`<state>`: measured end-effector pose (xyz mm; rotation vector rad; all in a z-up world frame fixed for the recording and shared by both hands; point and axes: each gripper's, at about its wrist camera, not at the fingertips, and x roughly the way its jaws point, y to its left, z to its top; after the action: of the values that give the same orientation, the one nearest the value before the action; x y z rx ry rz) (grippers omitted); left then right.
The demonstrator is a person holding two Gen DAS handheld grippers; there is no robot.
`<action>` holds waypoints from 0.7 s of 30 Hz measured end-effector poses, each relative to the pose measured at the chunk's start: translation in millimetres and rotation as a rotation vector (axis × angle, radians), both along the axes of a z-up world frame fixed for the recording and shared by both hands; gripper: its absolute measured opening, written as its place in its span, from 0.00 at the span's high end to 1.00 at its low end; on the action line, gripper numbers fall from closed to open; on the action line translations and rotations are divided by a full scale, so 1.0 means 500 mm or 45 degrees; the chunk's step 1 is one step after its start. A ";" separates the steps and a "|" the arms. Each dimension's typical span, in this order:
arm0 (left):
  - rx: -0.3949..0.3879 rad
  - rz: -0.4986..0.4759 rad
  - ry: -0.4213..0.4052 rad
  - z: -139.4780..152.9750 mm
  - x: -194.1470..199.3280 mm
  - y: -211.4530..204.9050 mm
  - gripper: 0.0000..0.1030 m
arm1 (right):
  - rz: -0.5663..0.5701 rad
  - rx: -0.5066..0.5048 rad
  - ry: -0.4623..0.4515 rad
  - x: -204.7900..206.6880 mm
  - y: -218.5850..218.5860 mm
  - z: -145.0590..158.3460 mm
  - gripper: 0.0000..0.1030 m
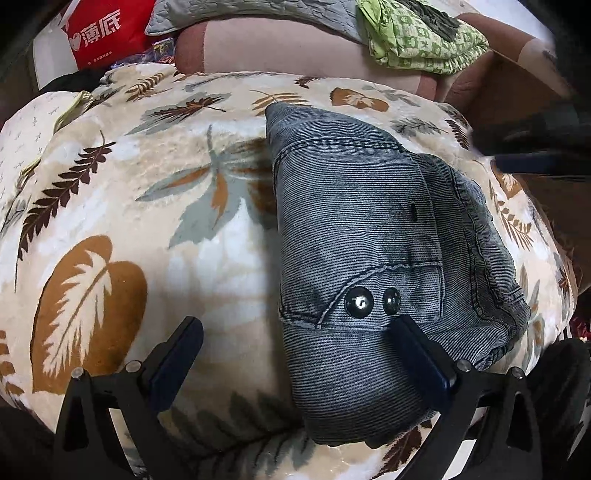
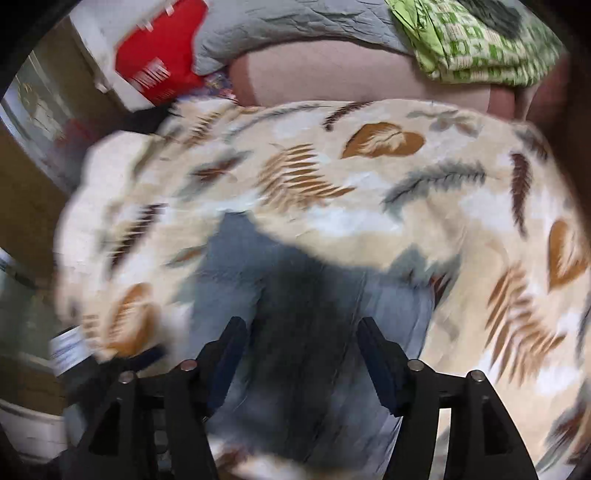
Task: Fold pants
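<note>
The pants (image 1: 354,229) are grey-blue jeans folded into a compact bundle on a leaf-patterned blanket (image 1: 122,206), with two metal buttons showing near the lower edge. My left gripper (image 1: 297,328) hangs open and wide just above them. Its right finger (image 1: 417,350) is over the denim and its left finger (image 1: 181,347) over the blanket, with nothing pinched. In the blurred right wrist view the jeans (image 2: 295,295) lie below my right gripper (image 2: 303,332), whose fingers stand apart with nothing gripped between them.
A pinkish sofa cushion (image 1: 288,48) rises behind the blanket, with a green patterned cloth (image 1: 421,40) and a grey quilt (image 1: 258,11) on it. A red and white bag (image 1: 99,33) sits at the back left. A dark blurred shape (image 1: 535,147) crosses the right edge.
</note>
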<state>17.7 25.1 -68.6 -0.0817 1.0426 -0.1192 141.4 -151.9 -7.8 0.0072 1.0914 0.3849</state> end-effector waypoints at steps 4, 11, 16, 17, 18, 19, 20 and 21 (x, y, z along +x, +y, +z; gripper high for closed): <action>-0.004 -0.009 -0.006 -0.001 -0.001 -0.002 0.00 | -0.105 -0.209 0.211 0.069 -0.016 -0.171 0.33; -0.042 -0.021 0.002 -0.006 0.003 0.004 0.00 | -0.014 -0.249 0.086 0.083 0.049 0.009 0.30; -0.047 -0.032 0.000 -0.006 0.005 0.003 0.00 | 0.299 -0.254 0.170 0.162 0.255 0.046 0.25; -0.045 -0.035 -0.001 -0.005 0.005 0.002 0.00 | 0.320 -0.277 0.186 0.175 0.284 0.037 0.25; -0.047 -0.037 -0.002 -0.006 0.006 0.002 0.00 | 0.354 -0.304 0.220 0.193 0.323 0.019 0.25; -0.051 -0.039 -0.002 -0.007 0.007 0.004 0.00 | 0.377 -0.321 0.247 0.201 0.346 0.004 0.25; -0.059 -0.039 -0.001 -0.008 0.008 0.005 0.00 | 0.400 -0.354 0.286 0.214 0.361 -0.025 0.25; -0.061 -0.039 -0.004 -0.009 0.006 0.005 0.00 | 0.412 -0.420 0.343 0.221 0.375 -0.062 0.27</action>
<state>20.6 27.5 -72.9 -0.1088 1.0384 -0.1724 251.9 35.4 -38.9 -0.4249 1.4176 0.4990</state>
